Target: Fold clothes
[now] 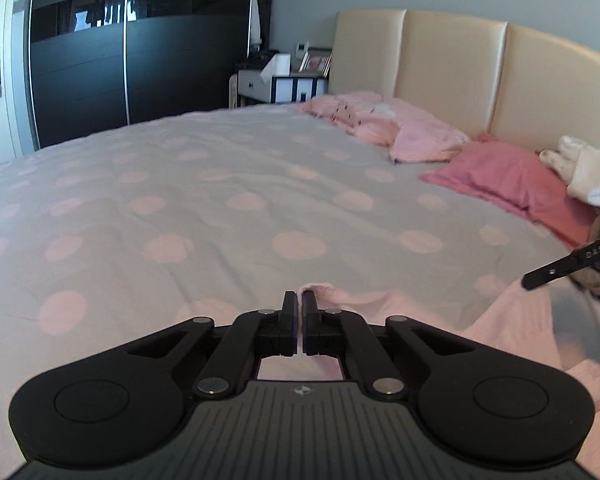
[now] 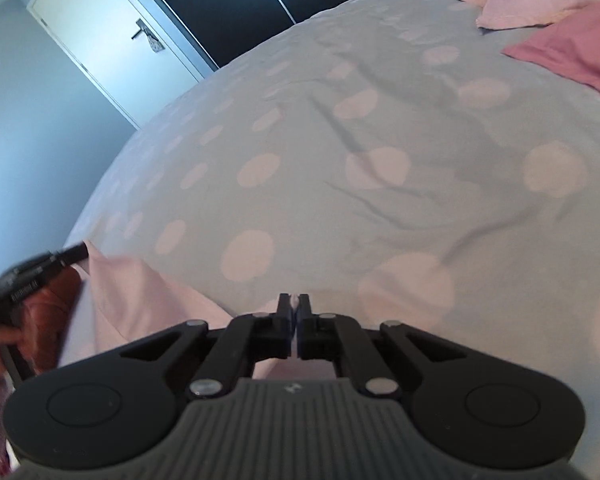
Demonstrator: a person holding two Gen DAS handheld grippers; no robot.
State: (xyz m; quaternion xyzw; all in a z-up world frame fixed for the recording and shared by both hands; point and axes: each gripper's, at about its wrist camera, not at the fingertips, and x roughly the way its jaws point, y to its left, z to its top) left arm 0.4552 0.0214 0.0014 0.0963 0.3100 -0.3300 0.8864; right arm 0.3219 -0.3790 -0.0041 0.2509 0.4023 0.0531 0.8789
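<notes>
Pale pink garment (image 1: 512, 332) spread at the near edge of a dotted bed (image 1: 220, 184). Left gripper (image 1: 300, 300) and right gripper (image 2: 299, 302) each pinched on an edge fold. Probably light, limp, prone to sagging; best taken at corners or hems.

A wide bed (image 1: 220, 184) with a grey, pink-dotted cover meets a cream padded headboard (image 1: 452, 68). A dark wardrobe (image 1: 140, 52), a white door (image 2: 112, 40) and a nightstand (image 1: 280, 84) line pale walls.

A garment (image 1: 512, 320) lies at the bed's (image 1: 220, 184) near edge, pillows (image 1: 500, 172) against the headboard (image 1: 452, 56) behind.
</notes>
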